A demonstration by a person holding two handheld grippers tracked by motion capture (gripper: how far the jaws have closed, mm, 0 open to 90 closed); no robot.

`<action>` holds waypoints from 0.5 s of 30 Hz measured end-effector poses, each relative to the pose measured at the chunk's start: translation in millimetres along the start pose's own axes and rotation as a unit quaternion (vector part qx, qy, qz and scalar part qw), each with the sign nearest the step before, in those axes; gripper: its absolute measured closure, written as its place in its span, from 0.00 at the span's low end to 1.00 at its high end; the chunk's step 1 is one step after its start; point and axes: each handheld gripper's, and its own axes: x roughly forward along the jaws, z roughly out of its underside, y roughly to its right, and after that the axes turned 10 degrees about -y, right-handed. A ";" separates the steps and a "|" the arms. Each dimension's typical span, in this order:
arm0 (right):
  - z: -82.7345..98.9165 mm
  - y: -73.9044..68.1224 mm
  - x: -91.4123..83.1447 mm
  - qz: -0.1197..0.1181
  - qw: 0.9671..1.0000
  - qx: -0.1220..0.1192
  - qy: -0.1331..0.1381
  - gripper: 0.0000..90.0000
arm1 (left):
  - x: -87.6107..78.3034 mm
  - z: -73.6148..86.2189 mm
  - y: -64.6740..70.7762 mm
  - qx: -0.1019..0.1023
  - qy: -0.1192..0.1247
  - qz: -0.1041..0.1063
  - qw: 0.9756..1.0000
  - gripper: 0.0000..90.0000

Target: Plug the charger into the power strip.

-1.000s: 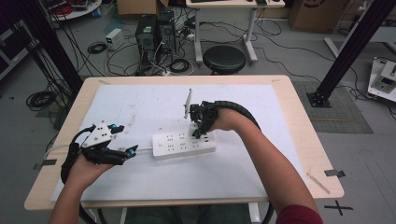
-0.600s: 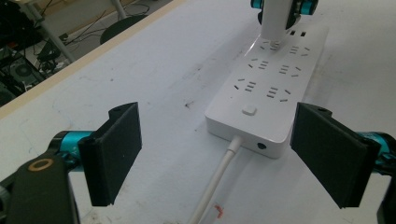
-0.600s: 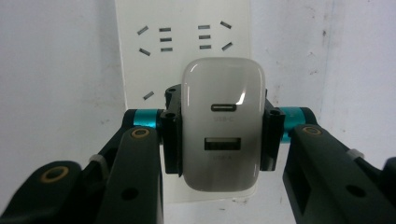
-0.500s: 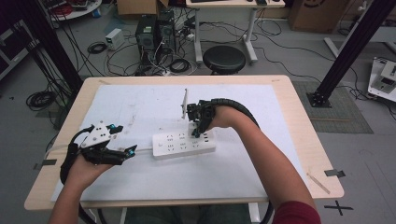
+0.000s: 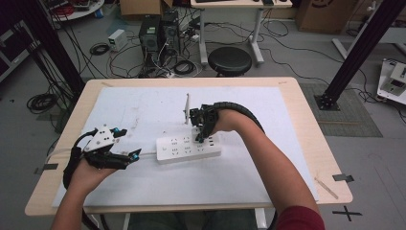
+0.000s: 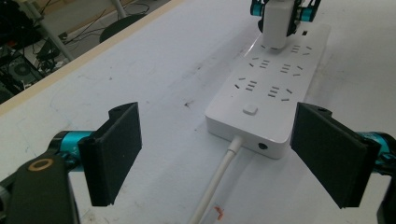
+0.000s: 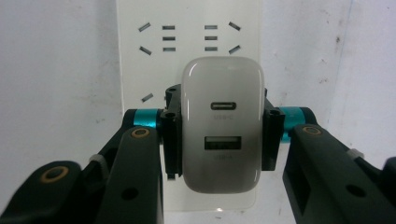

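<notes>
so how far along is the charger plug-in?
Done: right gripper is shut on the white charger, held over the power strip. In hand: lowering it onto a socket; whether the prongs are seated can't be told. Left: release. Left gripper sits open at the strip's cable end.

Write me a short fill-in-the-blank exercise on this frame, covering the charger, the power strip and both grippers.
1. The right gripper is shut on a white ____ with two USB ports.
2. The charger is held over a white ____ lying on the table.
3. The left gripper has its jaws ____, with nothing between the pads.
4. A white ____ runs out of the power strip end nearest the left gripper.

Missing words: charger; power strip; open; cable
</notes>
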 end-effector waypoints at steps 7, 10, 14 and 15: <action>-5.2 1.3 7.3 -0.002 1.000 0.000 -0.023 0.70 | 3.5 -2.9 2.8 0.004 -0.001 0.004 1.000 0.18; -4.8 2.5 8.3 -0.005 1.000 0.001 -0.021 0.70 | 4.2 -2.9 2.1 0.004 -0.002 0.002 1.000 0.18; -4.7 2.6 9.8 -0.008 1.000 0.005 -0.020 0.71 | 4.2 -1.8 1.8 0.002 0.001 0.001 1.000 0.18; -4.7 1.6 10.6 -0.011 1.000 0.011 -0.024 0.71 | 4.6 -1.5 2.0 0.000 0.001 0.000 1.000 0.18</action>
